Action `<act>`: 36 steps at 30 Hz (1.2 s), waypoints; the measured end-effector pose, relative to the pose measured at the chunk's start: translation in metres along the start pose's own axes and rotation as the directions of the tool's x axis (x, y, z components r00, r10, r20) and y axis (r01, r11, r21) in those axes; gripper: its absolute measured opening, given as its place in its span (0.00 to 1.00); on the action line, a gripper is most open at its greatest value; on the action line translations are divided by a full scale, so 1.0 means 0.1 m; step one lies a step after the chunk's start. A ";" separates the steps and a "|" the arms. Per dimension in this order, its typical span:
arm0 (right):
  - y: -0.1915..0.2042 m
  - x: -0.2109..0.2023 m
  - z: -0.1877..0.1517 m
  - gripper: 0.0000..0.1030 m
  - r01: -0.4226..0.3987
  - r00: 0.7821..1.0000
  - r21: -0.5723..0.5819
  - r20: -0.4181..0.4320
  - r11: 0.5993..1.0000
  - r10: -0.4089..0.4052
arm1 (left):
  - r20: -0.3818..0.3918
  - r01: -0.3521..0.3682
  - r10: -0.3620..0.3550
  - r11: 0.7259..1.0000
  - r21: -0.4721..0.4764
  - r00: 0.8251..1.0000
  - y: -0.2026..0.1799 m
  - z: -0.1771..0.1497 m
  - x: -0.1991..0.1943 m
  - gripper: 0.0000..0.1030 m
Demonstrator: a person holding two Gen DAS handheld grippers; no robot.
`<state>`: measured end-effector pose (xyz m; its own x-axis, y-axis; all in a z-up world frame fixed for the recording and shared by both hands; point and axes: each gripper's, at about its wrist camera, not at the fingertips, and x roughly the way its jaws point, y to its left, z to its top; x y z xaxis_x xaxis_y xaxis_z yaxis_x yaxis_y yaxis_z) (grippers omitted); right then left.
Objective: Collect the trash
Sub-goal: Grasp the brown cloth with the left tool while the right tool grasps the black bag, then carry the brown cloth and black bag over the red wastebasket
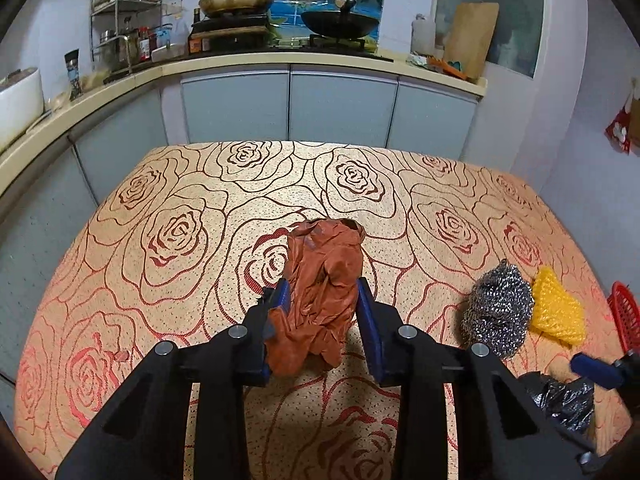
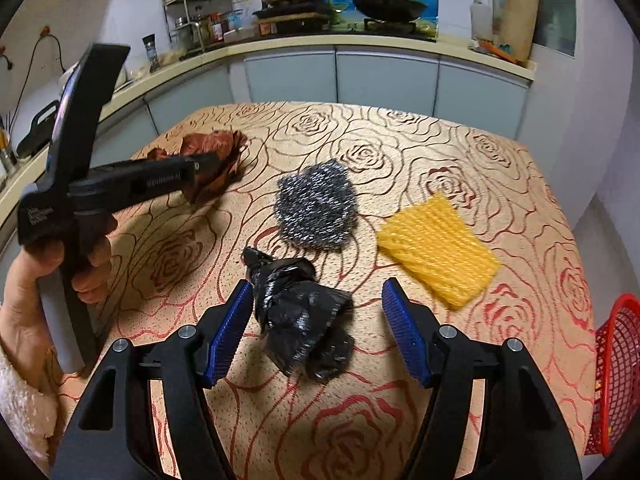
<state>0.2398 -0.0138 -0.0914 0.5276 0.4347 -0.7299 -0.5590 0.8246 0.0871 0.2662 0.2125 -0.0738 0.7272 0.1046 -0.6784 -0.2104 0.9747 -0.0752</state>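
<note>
One red basket, contents unclear

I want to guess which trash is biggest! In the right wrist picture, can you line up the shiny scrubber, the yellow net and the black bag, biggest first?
1. Black bag, though it's nearest the camera.
2. Yellow net and shiny scrubber look alike; I won't rank them.
</note>
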 end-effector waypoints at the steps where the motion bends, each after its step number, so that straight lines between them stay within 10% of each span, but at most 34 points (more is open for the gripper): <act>1: 0.02 0.02 -0.01 0.63 0.001 1.000 -0.005 -0.007 1.000 -0.001 | 0.000 0.003 -0.003 1.000 -0.003 1.000 0.01 0.00 0.00 0.31; 16: 0.06 0.14 -0.01 0.28 -0.029 0.999 -0.008 -0.043 1.000 0.029 | 0.017 -0.013 0.013 1.000 -0.017 1.000 0.04 -0.02 -0.04 0.30; 36: -0.20 -0.80 0.07 0.27 0.041 0.985 0.103 0.164 0.994 -0.057 | 0.165 -0.048 0.042 0.998 0.033 0.985 -0.16 0.04 -0.93 0.30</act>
<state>0.2135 -0.0626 -0.0305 0.6565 0.4402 -0.6125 -0.4679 0.8746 0.1270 0.2050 0.1877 -0.0067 0.8155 0.1761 -0.5512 -0.2232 0.9746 -0.0189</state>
